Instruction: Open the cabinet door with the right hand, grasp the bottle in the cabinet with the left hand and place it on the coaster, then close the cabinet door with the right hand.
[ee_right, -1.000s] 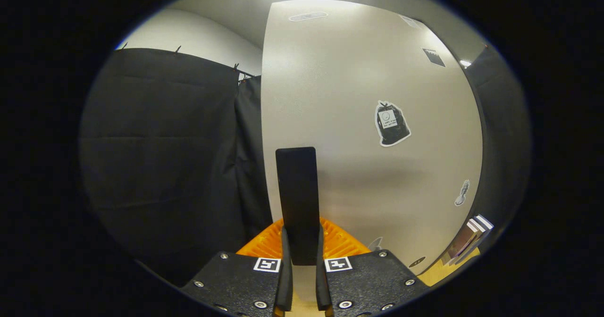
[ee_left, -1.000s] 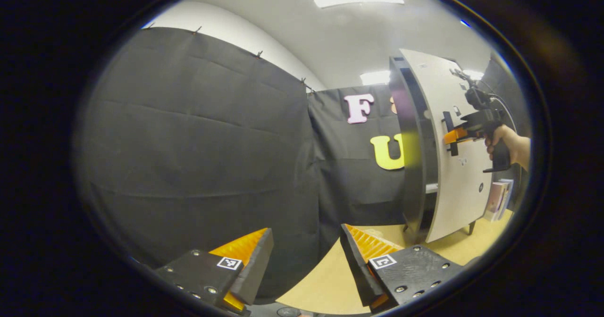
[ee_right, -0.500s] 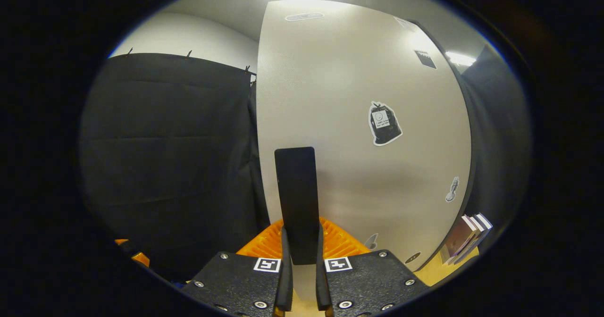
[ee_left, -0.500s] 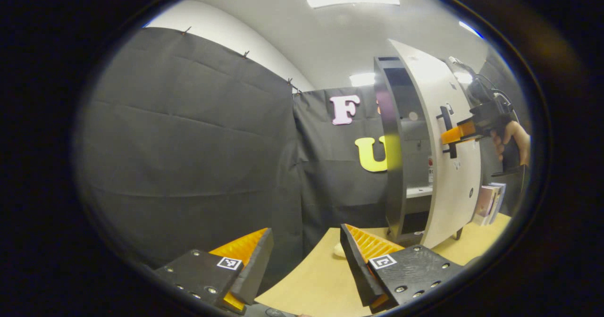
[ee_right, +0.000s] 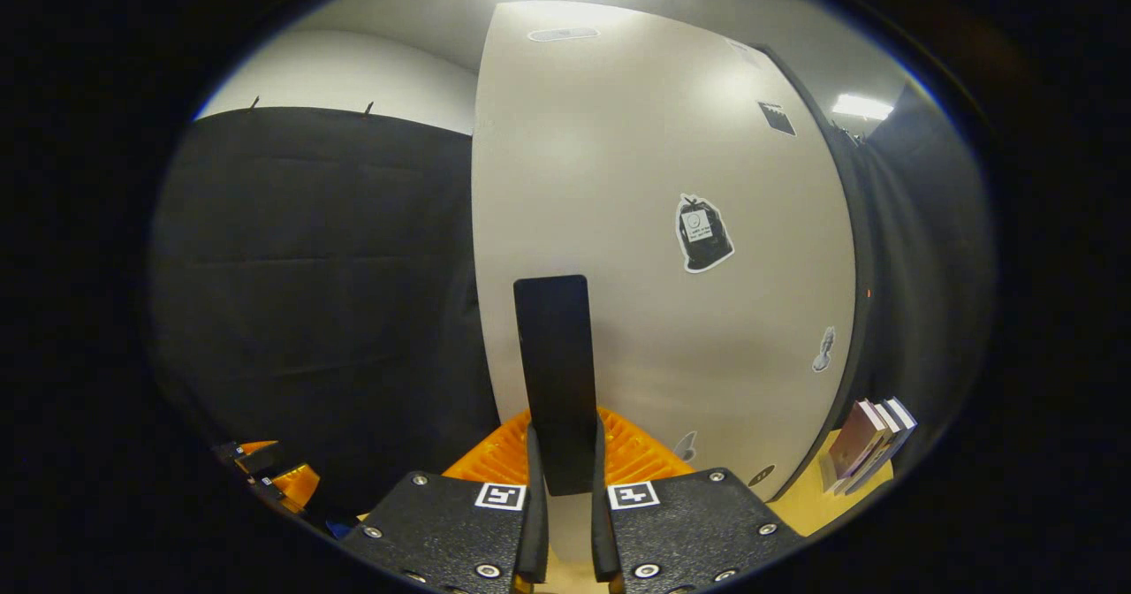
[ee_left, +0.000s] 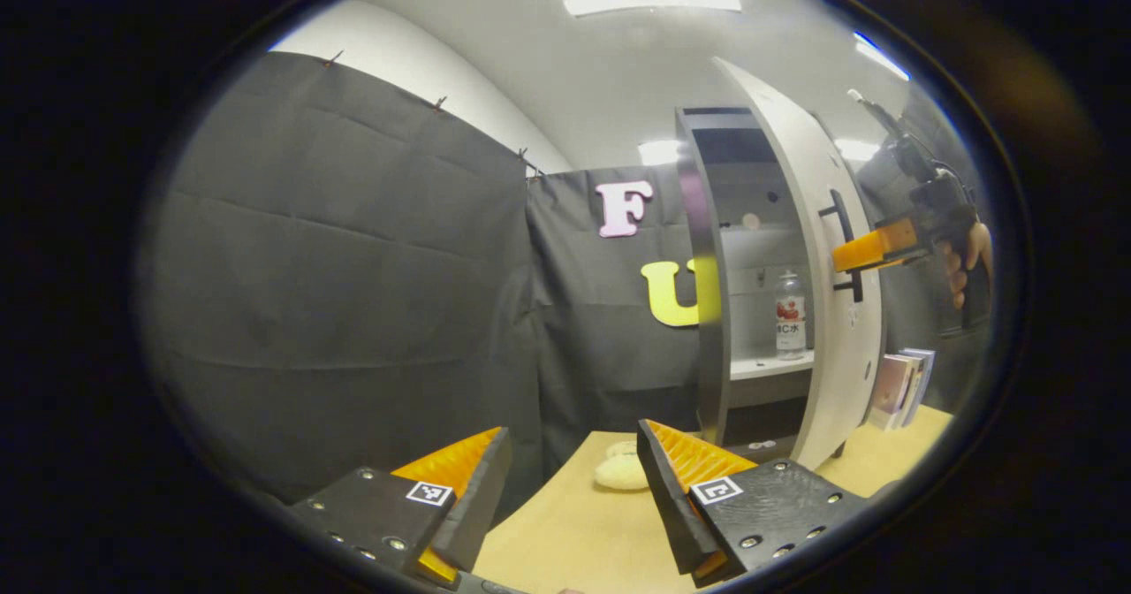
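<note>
In the left gripper view, bottle stands inside cabinet.

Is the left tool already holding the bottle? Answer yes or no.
No: in the left gripper view the left tool is open over the table, while the bottle stands on the cabinet shelf.

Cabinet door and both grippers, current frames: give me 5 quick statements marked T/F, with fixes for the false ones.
1. The right gripper is shut on the door handle. True.
2. The cabinet door is fully closed. False: it stands ajar, and the shelf inside shows.
3. The bottle stands upright on a cabinet shelf. True.
4. The left gripper holds the bottle. False: it is open with nothing between its fingers, apart from the cabinet.
5. The books lie flat on top of the cabinet. False: they stand on the table, on the far side of the door.
</note>
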Action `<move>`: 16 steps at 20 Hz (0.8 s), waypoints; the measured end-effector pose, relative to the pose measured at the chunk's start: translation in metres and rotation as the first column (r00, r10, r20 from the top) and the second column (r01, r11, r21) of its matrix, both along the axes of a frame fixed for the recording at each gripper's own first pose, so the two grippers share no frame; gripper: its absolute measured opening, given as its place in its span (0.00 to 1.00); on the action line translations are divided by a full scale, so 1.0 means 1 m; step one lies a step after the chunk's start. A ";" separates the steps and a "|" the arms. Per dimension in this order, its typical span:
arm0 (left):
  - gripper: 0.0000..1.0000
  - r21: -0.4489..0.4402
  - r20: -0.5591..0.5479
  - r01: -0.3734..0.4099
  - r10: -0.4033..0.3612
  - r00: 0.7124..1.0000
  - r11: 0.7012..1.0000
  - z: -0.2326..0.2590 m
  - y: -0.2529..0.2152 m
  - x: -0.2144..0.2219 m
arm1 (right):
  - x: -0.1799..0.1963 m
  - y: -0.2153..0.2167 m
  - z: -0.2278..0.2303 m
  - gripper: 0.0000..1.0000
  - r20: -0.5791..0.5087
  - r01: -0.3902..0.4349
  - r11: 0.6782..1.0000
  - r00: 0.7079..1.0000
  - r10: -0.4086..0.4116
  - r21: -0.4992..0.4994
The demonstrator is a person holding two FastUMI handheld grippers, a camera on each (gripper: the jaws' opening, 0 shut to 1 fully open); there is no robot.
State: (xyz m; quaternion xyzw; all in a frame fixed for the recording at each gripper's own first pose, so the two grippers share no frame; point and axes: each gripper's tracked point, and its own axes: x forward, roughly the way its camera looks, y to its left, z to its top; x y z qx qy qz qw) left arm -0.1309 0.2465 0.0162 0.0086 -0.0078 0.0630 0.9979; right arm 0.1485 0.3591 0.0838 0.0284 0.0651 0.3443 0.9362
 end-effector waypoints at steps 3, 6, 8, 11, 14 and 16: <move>0.82 0.001 0.000 0.020 -0.020 1.000 1.000 0.006 -0.006 -0.001 | -0.013 -0.016 0.001 0.20 -0.002 -0.008 1.000 1.000 0.008 0.011; 0.82 0.000 -0.002 0.043 -0.043 0.999 0.999 0.012 -0.013 -0.003 | -0.021 -0.032 0.001 0.20 0.000 -0.006 1.000 1.000 0.006 0.010; 0.82 -0.003 0.001 0.060 -0.060 0.998 0.998 0.013 -0.022 0.000 | -0.025 -0.041 0.001 0.20 0.001 -0.007 1.000 1.000 0.007 0.009; 0.82 -0.014 0.004 0.093 -0.093 0.996 0.996 0.012 -0.041 0.012 | -0.031 -0.055 0.001 0.19 -0.006 0.000 1.000 1.000 0.000 0.011; 0.82 -0.028 0.008 0.120 -0.120 0.993 0.992 0.016 -0.058 0.016 | -0.034 -0.071 0.002 0.19 -0.002 0.016 1.000 1.000 -0.016 0.007; 0.82 -0.048 0.013 0.141 -0.141 0.990 0.989 0.015 -0.070 0.017 | -0.038 -0.081 0.002 0.19 -0.002 0.032 0.999 0.999 -0.032 0.007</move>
